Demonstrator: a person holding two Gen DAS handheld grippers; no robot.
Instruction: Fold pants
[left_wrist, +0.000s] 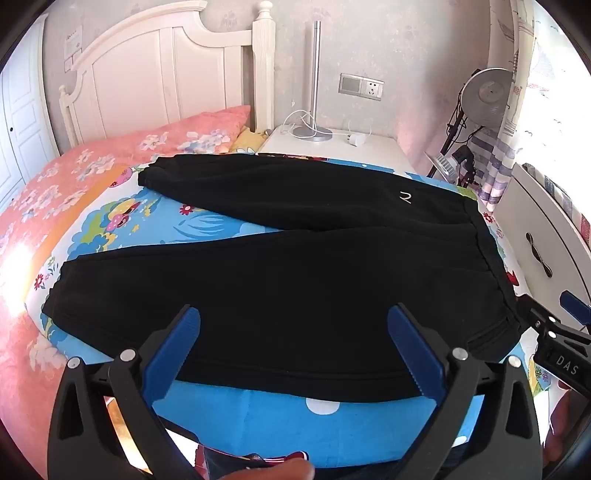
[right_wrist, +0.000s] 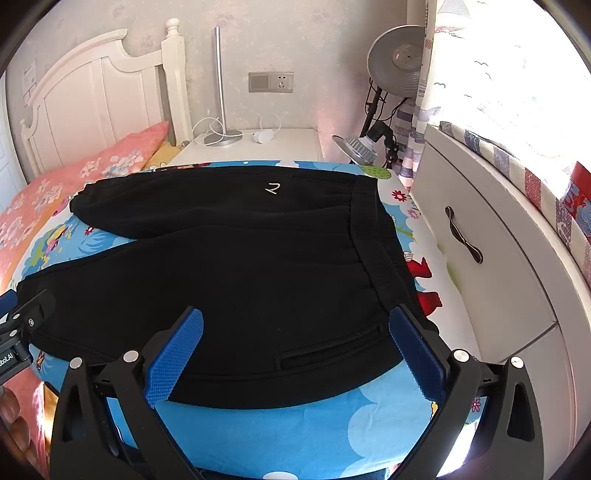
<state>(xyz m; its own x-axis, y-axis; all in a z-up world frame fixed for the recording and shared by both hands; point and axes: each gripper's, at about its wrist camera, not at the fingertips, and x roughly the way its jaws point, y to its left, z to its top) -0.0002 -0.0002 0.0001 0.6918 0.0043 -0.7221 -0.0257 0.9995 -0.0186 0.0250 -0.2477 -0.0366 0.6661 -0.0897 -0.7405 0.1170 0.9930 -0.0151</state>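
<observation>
Black pants lie flat on the bed, waistband at the right, both legs spread apart toward the left; they also show in the right wrist view. A small white logo marks the far leg. My left gripper is open, its blue pads above the near leg close to its front edge. My right gripper is open over the near hip, by the waistband and a zip pocket. The right gripper shows at the right edge of the left wrist view. Neither holds anything.
A blue cartoon sheet covers the bed, with a pink floral quilt at left. A white headboard, a white nightstand with lamp base and charger, a white drawer cabinet at right, and standing lamps surround it.
</observation>
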